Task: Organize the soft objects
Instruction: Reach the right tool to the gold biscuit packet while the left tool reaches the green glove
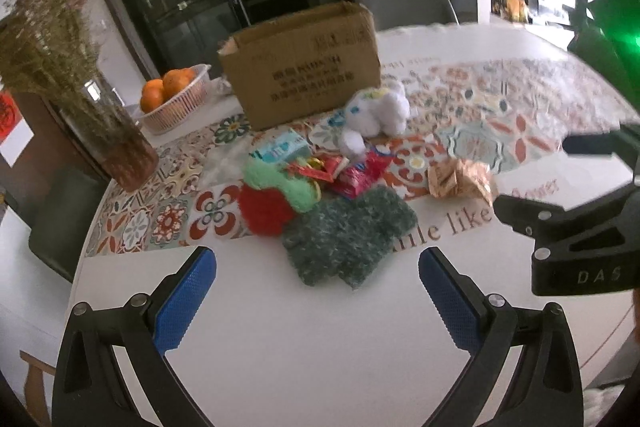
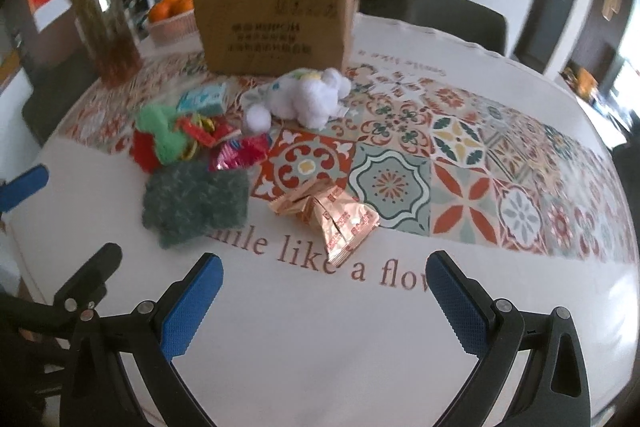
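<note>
A: The left gripper (image 1: 318, 301) hangs above bare tablecloth with its blue pads spread wide and nothing between them. The right gripper (image 2: 324, 301) is just as wide and empty.

B: And the soft things?

A: The dark green knitted piece (image 1: 348, 237) lies straight ahead of the left one, nearest, its long side running across. For the right it sits ahead and leftward. The white plush toy (image 1: 378, 113) rests farther on, just before the cardboard box (image 1: 304, 67).

B: So left is nearer.

A: I'd judge so.
</note>
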### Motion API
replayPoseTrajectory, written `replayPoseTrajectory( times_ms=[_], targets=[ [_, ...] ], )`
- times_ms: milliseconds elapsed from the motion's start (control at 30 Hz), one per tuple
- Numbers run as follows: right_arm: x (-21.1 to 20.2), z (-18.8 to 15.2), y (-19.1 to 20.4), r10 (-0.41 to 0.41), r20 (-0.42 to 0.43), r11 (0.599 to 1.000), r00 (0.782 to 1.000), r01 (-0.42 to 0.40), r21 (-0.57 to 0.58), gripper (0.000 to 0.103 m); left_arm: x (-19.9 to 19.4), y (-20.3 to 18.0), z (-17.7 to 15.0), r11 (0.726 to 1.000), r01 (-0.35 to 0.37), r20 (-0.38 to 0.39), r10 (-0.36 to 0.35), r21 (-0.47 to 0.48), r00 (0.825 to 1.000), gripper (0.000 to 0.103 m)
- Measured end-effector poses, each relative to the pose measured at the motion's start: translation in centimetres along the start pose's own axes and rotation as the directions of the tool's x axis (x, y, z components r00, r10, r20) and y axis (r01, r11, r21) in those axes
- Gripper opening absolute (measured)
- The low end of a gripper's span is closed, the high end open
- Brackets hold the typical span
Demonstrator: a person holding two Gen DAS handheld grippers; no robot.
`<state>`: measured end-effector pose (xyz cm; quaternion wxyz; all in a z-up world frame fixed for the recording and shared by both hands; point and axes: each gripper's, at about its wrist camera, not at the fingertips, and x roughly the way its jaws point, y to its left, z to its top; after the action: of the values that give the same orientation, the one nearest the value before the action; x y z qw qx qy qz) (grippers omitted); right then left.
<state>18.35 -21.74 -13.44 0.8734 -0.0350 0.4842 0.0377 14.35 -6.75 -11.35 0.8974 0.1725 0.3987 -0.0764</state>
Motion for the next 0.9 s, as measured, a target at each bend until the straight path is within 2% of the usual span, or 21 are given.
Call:
replayPoseTrajectory(
  times_ms=[167,367,433,500,567,900],
  targets=[
    [2.2,0.1,0.1,0.023,-0.014,0.993,1.0,-0.024,-0.113,0.102,2.6,-1.9,-0.4,0.998,-0.012,-0.041,0.014,0.055,0.999,0.098],
    [4.1,0.3,0.4,0.023,0.014,0.968,1.0,-0.019,-0.251,0.102,4.7,-3.7,-0.5,0.988,-0.043,-0.037,0.049,0.151,0.998,0.091],
    [4.8,0.5,0.4,0.034,0.012,0.961,0.999,-0.029,-0.276,0.102,5.3,-4.3,-0.4,0.979,-0.056,-0.028,0.062,0.195,0.998,0.091],
    [5.6,0.6,0.4,0.047,0.007,0.953,0.999,-0.043,-0.299,0.102,6.0,-4.7,-0.2,0.974,-0.047,-0.031,0.055,0.222,0.998,0.084],
    [6.4,0.9,0.3,0.059,-0.001,0.949,0.998,-0.056,-0.311,0.102,6.7,-5.1,0.0,0.968,-0.037,-0.04,0.048,0.247,0.998,0.082],
    [8.8,1.3,0.3,0.104,-0.021,0.926,0.994,-0.105,-0.364,0.1,9.3,-6.4,0.6,0.947,-0.002,-0.071,0.026,0.32,0.997,0.067]
  ],
)
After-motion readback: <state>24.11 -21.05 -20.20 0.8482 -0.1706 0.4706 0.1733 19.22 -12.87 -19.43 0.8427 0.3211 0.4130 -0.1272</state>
